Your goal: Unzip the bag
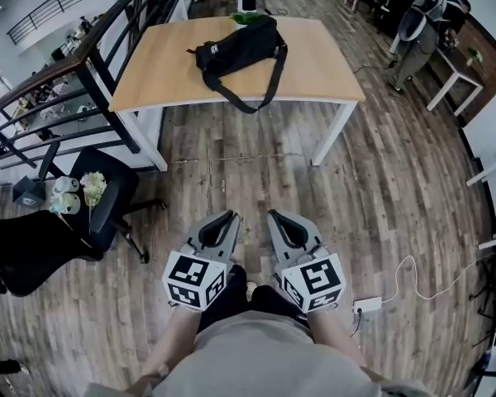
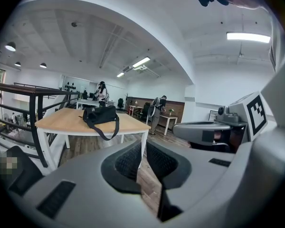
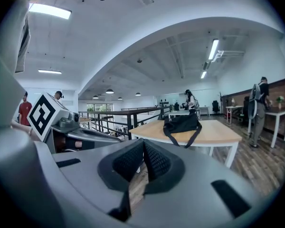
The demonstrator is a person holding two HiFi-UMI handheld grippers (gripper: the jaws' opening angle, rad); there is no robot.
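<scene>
Black bag (image 1: 240, 46) lies on the far desk (image 1: 322, 69), well apart from the left tongs (image 1: 226, 217) and right tongs (image 1: 274, 217), both pressed together and empty, presumably because nothing is yet within reach.

Low in the head view's centre, the grey marker-cubed left gripper (image 1: 229, 217) and its right gripper (image 1: 274, 217) twin point up-frame side by side, jaws closed, empty.
</scene>
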